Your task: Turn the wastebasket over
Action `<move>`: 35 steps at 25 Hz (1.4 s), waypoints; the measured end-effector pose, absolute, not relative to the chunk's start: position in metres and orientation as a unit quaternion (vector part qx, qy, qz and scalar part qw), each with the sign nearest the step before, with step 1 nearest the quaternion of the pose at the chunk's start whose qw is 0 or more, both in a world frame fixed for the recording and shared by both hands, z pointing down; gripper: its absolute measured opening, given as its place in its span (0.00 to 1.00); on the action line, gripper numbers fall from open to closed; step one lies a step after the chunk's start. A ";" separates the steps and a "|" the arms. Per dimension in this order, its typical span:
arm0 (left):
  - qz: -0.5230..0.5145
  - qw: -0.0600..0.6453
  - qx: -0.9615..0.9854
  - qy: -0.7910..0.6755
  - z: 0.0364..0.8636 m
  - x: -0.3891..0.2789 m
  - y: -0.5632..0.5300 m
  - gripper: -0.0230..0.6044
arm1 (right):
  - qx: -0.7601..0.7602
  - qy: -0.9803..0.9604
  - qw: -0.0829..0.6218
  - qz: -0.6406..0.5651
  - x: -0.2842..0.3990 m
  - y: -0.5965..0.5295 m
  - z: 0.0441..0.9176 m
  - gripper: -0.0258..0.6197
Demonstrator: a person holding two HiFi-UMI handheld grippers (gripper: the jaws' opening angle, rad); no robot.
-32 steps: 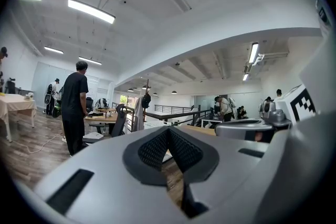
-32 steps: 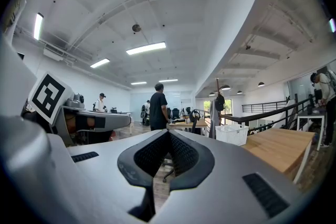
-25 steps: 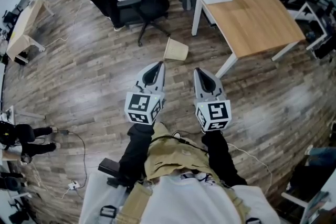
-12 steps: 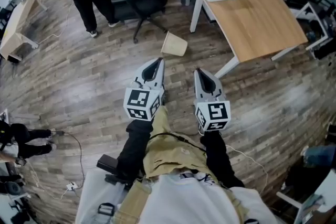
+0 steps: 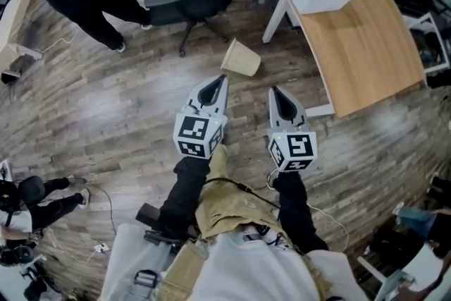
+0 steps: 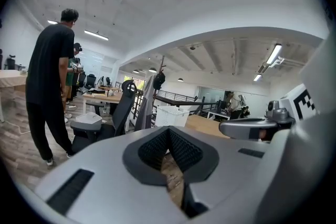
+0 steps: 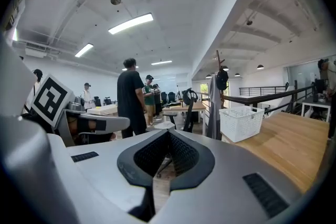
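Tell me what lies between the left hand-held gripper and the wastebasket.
Only bare wood floor, in the head view, separates the left hand-held gripper from the wastebasket.

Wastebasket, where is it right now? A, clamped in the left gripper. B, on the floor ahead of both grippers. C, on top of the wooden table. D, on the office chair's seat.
B: the wastebasket is on the wood floor beyond the tips of the left gripper and right gripper, and neither touches it.
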State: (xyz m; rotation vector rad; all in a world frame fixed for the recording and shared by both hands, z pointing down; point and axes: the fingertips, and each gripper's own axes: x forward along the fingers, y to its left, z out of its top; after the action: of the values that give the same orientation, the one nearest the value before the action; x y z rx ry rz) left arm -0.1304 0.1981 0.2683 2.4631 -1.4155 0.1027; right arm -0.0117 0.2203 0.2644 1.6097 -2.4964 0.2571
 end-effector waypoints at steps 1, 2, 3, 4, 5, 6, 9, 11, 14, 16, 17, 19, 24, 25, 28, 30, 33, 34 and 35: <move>0.038 0.158 0.855 -0.492 0.274 -0.135 0.179 0.04 | 0.536 -0.835 0.082 0.094 -0.018 0.200 0.269 0.07; 0.040 0.165 0.854 -0.491 0.279 -0.140 0.161 0.04 | 0.534 -0.835 0.086 0.100 -0.024 0.181 0.273 0.07; 0.042 0.172 0.854 -0.490 0.283 -0.143 0.143 0.04 | 0.532 -0.835 0.091 0.106 -0.029 0.162 0.276 0.07; 0.043 0.177 0.853 -0.489 0.286 -0.147 0.125 0.04 | 0.530 -0.836 0.096 0.110 -0.035 0.145 0.280 0.07; 0.044 0.182 0.852 -0.488 0.289 -0.150 0.109 0.04 | 0.528 -0.835 0.101 0.114 -0.040 0.128 0.284 0.07; 0.045 0.187 0.852 -0.487 0.292 -0.154 0.094 0.04 | 0.528 -0.834 0.106 0.119 -0.044 0.113 0.287 0.07; 0.051 0.202 0.852 -0.481 0.303 -0.161 0.055 0.04 | 0.528 -0.831 0.119 0.132 -0.052 0.077 0.299 0.07; 0.056 0.208 0.854 -0.473 0.310 -0.161 0.034 0.04 | 0.529 -0.827 0.126 0.139 -0.054 0.060 0.307 0.07; 0.065 0.214 0.853 -0.472 0.322 -0.168 0.008 0.04 | 0.530 -0.824 0.137 0.149 -0.057 0.040 0.319 0.07; 0.070 0.224 0.847 -0.477 0.331 -0.176 -0.005 0.04 | 0.529 -0.821 0.147 0.158 -0.059 0.031 0.327 0.07; 0.072 0.229 0.845 -0.478 0.335 -0.179 -0.012 0.04 | 0.529 -0.819 0.152 0.162 -0.058 0.026 0.332 0.07; 0.076 0.234 0.842 -0.480 0.341 -0.179 -0.023 0.04 | 0.529 -0.817 0.156 0.168 -0.054 0.016 0.339 0.07; 0.081 0.237 0.837 -0.487 0.352 -0.173 -0.047 0.04 | 0.521 -0.821 0.157 0.172 -0.052 -0.008 0.351 0.07; 0.083 0.238 0.835 -0.489 0.354 -0.172 -0.052 0.04 | 0.519 -0.823 0.157 0.171 -0.052 -0.013 0.353 0.07; 0.086 0.239 0.831 -0.496 0.355 -0.164 -0.067 0.04 | 0.511 -0.829 0.152 0.167 -0.047 -0.029 0.352 0.07; 0.088 0.235 0.828 -0.501 0.351 -0.156 -0.076 0.04 | 0.504 -0.835 0.148 0.165 -0.042 -0.039 0.350 0.07; 0.090 0.229 0.826 -0.507 0.348 -0.140 -0.090 0.04 | 0.491 -0.843 0.145 0.163 -0.032 -0.056 0.351 0.07; 0.091 0.227 0.826 -0.508 0.347 -0.135 -0.095 0.04 | 0.488 -0.846 0.144 0.161 -0.029 -0.063 0.350 0.07; 0.091 0.226 0.826 -0.509 0.345 -0.130 -0.101 0.04 | 0.486 -0.848 0.141 0.159 -0.026 -0.070 0.348 0.07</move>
State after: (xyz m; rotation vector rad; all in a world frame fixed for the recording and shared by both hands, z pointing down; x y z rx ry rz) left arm -0.1302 -0.1010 0.3454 2.2761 -1.4034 0.2507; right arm -0.0263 -0.0705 0.3478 1.4031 -2.4483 0.4599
